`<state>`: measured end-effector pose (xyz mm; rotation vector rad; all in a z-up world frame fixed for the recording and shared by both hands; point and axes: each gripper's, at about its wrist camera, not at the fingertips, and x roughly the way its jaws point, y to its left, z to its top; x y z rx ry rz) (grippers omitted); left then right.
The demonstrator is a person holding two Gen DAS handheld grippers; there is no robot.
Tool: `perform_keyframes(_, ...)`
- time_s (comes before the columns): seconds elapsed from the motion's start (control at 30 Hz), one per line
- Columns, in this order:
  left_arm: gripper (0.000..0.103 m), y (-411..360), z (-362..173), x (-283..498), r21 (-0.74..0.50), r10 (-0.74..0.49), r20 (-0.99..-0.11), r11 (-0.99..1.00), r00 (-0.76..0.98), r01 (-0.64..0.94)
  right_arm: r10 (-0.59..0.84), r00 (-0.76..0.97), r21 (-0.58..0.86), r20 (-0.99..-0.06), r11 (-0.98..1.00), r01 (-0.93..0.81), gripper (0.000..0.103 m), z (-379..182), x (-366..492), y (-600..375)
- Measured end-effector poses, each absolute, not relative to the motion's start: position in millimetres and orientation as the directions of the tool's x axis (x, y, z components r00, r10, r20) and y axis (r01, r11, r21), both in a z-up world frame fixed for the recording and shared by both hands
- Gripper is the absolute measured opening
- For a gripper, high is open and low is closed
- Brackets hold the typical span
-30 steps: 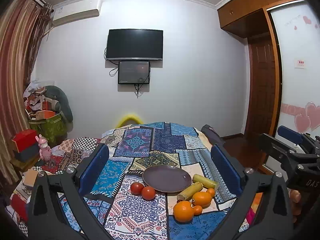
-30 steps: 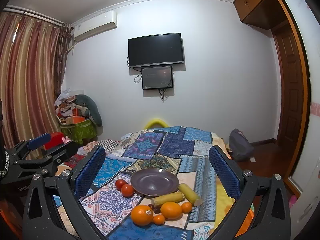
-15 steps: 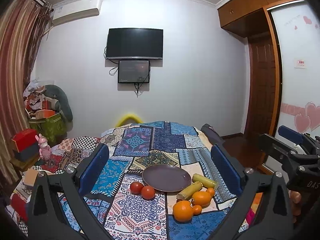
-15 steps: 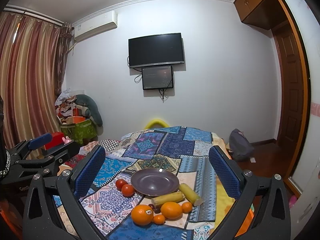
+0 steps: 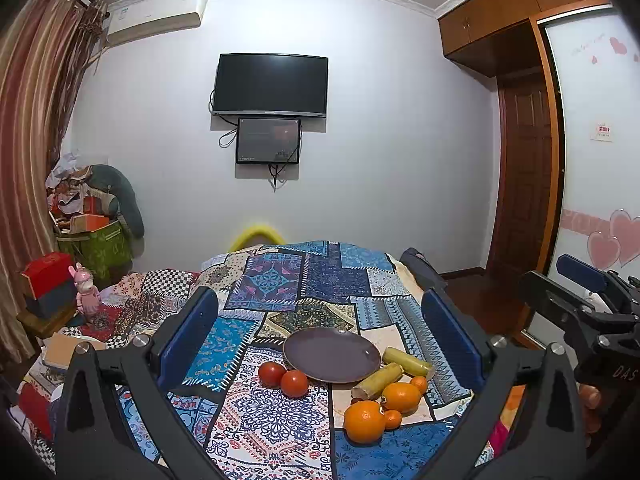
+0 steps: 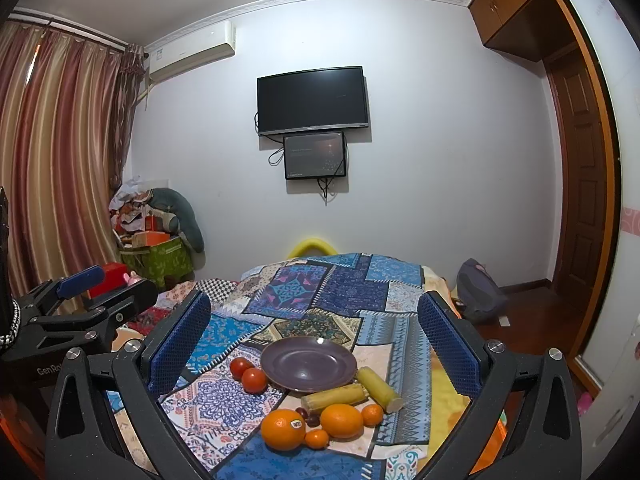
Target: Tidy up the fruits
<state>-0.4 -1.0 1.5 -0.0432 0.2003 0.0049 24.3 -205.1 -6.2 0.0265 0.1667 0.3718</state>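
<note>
A: What room and surface are shown?

B: A bedroom is shown, with a dark TV (image 5: 271, 84) on the white wall and a bed covered by a patchwork quilt (image 5: 276, 420). A purple plate (image 5: 331, 355), empty, is laid near the quilt's middle.

A: Where is the fruit placed?

B: 2 tomatoes (image 5: 284, 378) are set touching, just left of the plate. 2 sugarcane pieces (image 6: 356, 392) are laid at its right front; 1 is angled up to the right, the other down to the right, their far ends meeting. 2 large oranges (image 6: 312, 426) and small ones are clustered nearest the cameras.

A: And the grippers?

B: The left gripper (image 5: 320, 336) and right gripper (image 6: 314, 334) are held wide apart, above the quilt, with nothing gripped.
</note>
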Motion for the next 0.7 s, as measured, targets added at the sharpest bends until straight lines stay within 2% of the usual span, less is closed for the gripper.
perform_keyframes(0.7, 0.103, -0.5, 1.2, -0.8, -0.046, -0.003, -0.199, 0.999, 0.98, -0.006, 0.376, 0.912, 0.067, -0.164, 0.927, -0.37, 0.103, -8.3, 24.8, -204.0)
